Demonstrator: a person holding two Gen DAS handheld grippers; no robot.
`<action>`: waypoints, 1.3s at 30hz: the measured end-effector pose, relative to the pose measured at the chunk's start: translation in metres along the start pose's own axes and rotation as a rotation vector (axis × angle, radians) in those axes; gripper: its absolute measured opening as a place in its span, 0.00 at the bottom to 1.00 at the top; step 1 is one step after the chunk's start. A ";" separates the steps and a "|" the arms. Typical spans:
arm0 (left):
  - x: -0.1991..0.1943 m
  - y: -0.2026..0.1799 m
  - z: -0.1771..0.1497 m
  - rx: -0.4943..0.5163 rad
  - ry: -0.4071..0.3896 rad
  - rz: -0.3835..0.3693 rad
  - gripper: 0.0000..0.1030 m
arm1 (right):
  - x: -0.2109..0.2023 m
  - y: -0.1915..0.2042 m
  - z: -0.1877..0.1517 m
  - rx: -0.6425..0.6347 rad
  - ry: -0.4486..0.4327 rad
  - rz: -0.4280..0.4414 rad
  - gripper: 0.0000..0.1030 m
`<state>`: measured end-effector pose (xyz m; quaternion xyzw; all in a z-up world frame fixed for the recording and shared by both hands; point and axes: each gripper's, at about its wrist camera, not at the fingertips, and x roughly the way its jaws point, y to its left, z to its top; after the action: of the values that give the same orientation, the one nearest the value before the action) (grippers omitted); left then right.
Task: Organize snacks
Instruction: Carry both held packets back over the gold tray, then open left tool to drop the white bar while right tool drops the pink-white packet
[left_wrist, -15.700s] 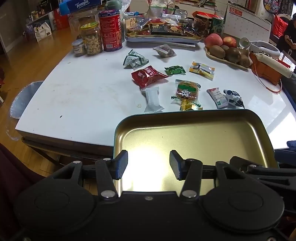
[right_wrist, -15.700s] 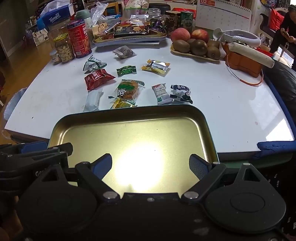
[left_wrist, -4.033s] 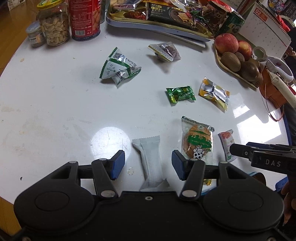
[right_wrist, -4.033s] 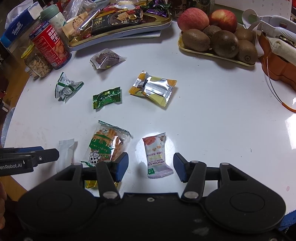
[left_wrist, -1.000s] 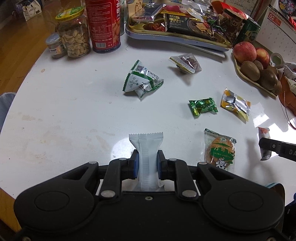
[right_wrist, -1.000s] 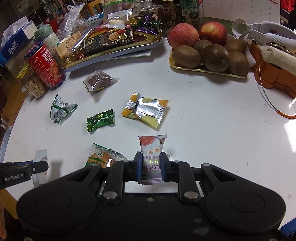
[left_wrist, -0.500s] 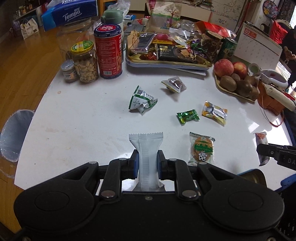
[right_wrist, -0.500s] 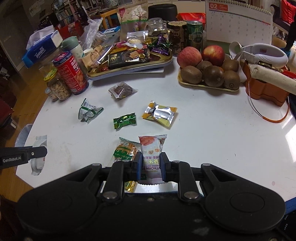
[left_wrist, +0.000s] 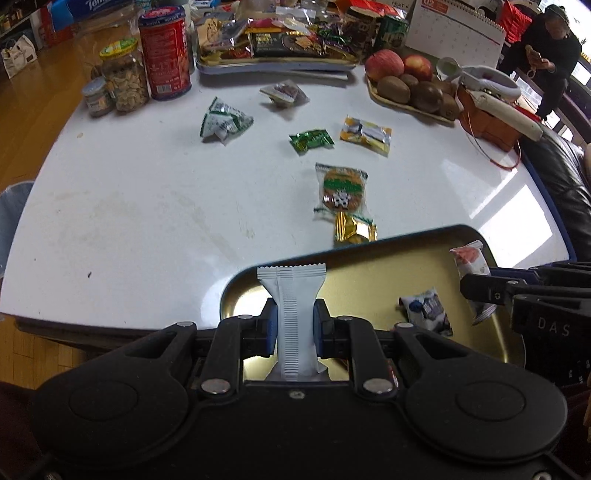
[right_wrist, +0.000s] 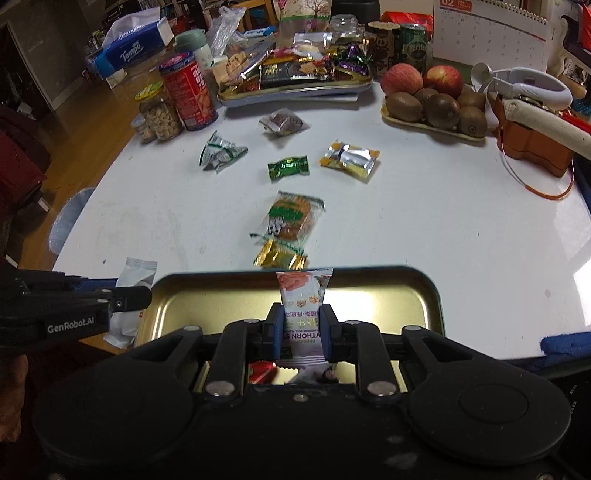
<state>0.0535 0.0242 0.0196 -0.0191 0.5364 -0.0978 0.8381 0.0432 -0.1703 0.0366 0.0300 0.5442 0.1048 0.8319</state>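
My left gripper (left_wrist: 294, 325) is shut on a white snack bar (left_wrist: 293, 295) and holds it over the left end of the gold tray (left_wrist: 388, 273). My right gripper (right_wrist: 302, 328) is shut on a hawthorn snack packet (right_wrist: 303, 295) over the same tray (right_wrist: 424, 314). A blue-and-white packet (left_wrist: 426, 308) lies in the tray, and a red packet (right_wrist: 260, 371) shows under my right gripper. Several snacks lie on the white table: a biscuit pack (left_wrist: 341, 188), a gold candy (left_wrist: 352, 230), a green candy (left_wrist: 312, 140), a yellow-silver packet (left_wrist: 365, 133), a green-white pouch (left_wrist: 223, 123) and a clear chocolate packet (left_wrist: 284, 92).
At the back stand a full snack tray (right_wrist: 295, 77), a red can (right_wrist: 188, 94), a nut jar (right_wrist: 159, 112) and a fruit plate (right_wrist: 432, 105). An orange holder (right_wrist: 532, 147) is at the right. The gold tray overhangs the table's near edge.
Both grippers have drawn back from the table with their snacks and now hang over the gold tray, which has come into view.
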 end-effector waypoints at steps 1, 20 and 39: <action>0.003 -0.002 -0.005 0.002 0.006 0.004 0.24 | 0.002 0.000 -0.006 0.001 0.014 -0.001 0.22; 0.025 -0.001 -0.030 -0.047 0.104 0.033 0.33 | 0.019 -0.002 -0.036 0.009 0.117 -0.033 0.43; 0.025 0.000 -0.025 -0.039 0.098 0.026 0.33 | 0.012 -0.001 -0.026 0.006 0.085 -0.009 0.42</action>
<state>0.0409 0.0212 -0.0131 -0.0236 0.5788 -0.0774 0.8115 0.0245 -0.1700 0.0153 0.0254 0.5796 0.1005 0.8083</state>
